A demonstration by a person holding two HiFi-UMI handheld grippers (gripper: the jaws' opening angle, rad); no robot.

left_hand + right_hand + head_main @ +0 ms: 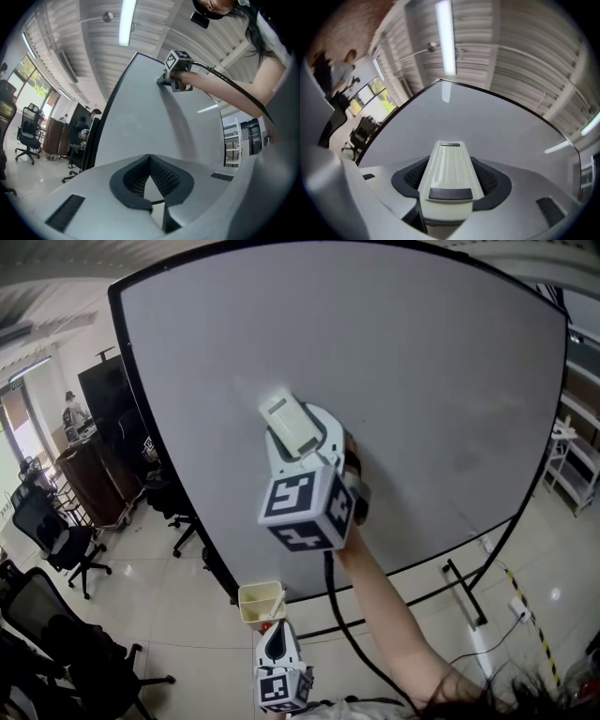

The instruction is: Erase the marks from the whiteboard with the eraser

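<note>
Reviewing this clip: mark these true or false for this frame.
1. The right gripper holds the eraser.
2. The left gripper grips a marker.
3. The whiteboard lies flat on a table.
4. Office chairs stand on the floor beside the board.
1. True. The right gripper is closed on the pale eraser, raised in front of the whiteboard.
2. False. The left gripper holds nothing. Its jaws meet at the tips with only the board showing behind them, and it hangs low, away from the work.
3. False. The whiteboard stands upright on a black floor stand.
4. True. Black office chairs stand at the left of the head view.
</note>
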